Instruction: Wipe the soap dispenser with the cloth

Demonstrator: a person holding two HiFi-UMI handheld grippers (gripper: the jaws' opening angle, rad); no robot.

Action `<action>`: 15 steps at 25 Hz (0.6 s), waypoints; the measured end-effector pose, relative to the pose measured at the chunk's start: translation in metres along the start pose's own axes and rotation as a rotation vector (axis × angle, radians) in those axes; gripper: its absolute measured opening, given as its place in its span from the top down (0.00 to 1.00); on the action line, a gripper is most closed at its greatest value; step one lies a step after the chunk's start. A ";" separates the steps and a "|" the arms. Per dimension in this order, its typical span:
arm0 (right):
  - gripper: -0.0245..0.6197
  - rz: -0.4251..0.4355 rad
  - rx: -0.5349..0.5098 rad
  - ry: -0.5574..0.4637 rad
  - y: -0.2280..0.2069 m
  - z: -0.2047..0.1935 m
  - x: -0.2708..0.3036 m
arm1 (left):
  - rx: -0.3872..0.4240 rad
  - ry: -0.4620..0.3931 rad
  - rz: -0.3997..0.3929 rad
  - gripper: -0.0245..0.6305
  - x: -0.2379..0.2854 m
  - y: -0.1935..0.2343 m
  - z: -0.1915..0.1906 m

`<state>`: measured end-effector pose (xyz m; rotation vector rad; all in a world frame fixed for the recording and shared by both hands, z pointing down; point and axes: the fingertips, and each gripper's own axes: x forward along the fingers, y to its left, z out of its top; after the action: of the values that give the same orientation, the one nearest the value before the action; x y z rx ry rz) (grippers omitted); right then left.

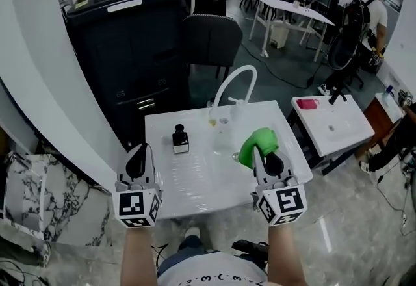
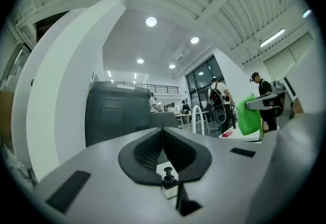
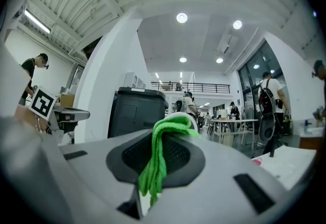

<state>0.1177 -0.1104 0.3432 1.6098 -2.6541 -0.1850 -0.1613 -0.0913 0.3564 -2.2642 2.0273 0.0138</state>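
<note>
The left tongs (image 1: 138, 158) are pressed together, empty, left of the dispenser (image 1: 181, 139); the right tongs (image 1: 266, 158) pinch the cloth (image 1: 257, 143), right of it.

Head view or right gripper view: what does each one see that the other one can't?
Only the head view shows the soap dispenser, standing alone on the white counter. Only the right gripper view shows the ceiling lights, and it looks close up at the right gripper shut on the cloth. Both views show the green cloth and the dark cabinet behind the counter.
</note>
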 end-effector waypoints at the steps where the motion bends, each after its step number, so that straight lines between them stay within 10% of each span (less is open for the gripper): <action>1: 0.89 -0.002 0.003 -0.007 0.000 0.002 -0.002 | 0.012 -0.003 -0.007 0.93 -0.002 -0.004 0.004; 15: 0.89 -0.011 -0.035 -0.044 0.006 0.019 -0.012 | 0.104 -0.037 -0.007 0.93 -0.010 -0.018 0.034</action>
<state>0.1157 -0.0955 0.3254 1.6293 -2.6590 -0.2695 -0.1421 -0.0769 0.3245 -2.1925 1.9541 -0.0492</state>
